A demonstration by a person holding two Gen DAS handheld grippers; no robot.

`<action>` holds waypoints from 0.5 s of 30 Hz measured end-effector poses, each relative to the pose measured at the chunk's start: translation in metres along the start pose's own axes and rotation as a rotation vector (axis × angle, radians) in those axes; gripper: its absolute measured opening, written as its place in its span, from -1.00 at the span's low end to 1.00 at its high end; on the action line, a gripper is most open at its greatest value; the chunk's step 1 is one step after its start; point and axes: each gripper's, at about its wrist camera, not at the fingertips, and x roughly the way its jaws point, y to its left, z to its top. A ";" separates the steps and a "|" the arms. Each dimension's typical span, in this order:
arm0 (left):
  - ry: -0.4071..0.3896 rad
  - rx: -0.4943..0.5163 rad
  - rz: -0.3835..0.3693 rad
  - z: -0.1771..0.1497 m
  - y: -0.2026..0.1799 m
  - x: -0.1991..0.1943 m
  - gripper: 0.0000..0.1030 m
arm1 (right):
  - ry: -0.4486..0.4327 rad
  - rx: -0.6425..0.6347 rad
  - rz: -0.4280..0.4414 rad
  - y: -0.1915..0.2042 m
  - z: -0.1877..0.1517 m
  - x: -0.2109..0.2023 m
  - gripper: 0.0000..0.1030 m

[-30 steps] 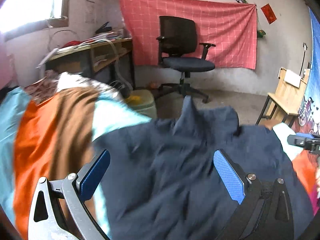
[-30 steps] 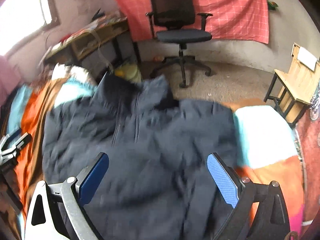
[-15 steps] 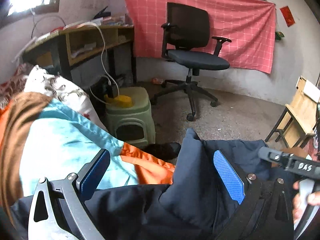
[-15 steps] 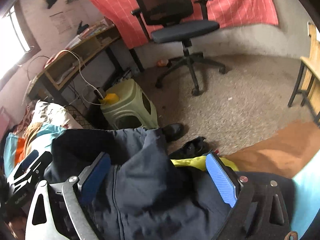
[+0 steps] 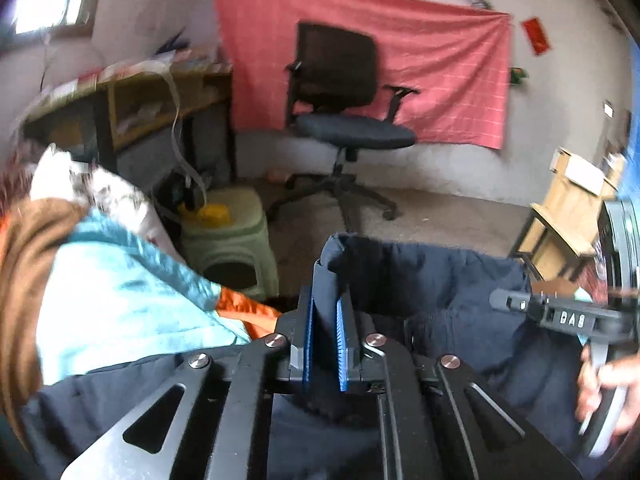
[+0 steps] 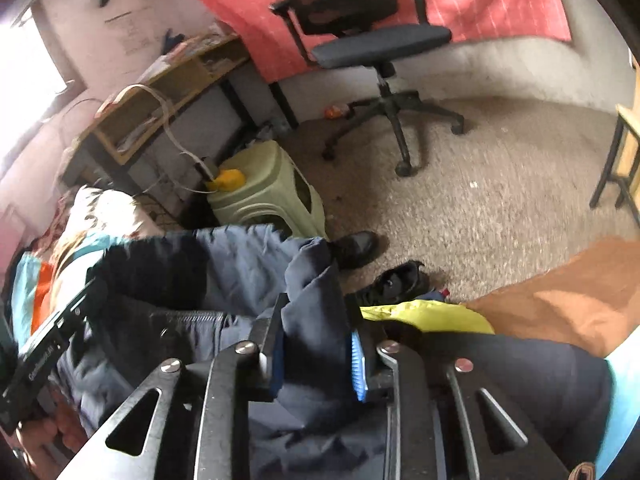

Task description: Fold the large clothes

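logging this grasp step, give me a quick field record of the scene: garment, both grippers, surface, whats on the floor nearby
garment: dark navy jacket, bunched at the bed edge
left gripper: just closed, shut on a jacket fold
right gripper: just closed, pinching a thicker fold
surface: blanket in teal, orange and brown
floor: green stool, black shoes, office chair

We see our left gripper [image 5: 325, 344] with black metal arms, round silver screws and bumpy blue pads [image 5: 340, 350]. Our right gripper [image 6: 316, 354] looks the same, with long slots cut in its arms. White letters are printed on its black side.
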 end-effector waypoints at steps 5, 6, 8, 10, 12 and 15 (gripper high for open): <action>-0.086 0.033 -0.054 -0.023 -0.006 -0.066 -0.89 | -0.087 -0.125 0.013 0.024 -0.026 -0.063 -0.64; -0.093 0.035 -0.067 -0.030 -0.007 -0.080 -0.89 | -0.105 -0.143 0.014 0.028 -0.032 -0.075 -0.66; -0.106 0.034 -0.092 -0.044 -0.009 -0.108 -0.90 | -0.139 -0.186 0.008 0.041 -0.048 -0.101 -0.67; -0.111 0.031 -0.113 -0.057 -0.011 -0.132 -0.90 | -0.169 -0.240 -0.003 0.052 -0.067 -0.125 -0.69; -0.115 0.033 -0.124 -0.069 -0.016 -0.155 -0.91 | -0.197 -0.301 -0.019 0.065 -0.088 -0.148 -0.72; -0.118 0.039 -0.139 -0.087 -0.022 -0.186 -0.91 | -0.232 -0.403 -0.046 0.083 -0.121 -0.179 -0.74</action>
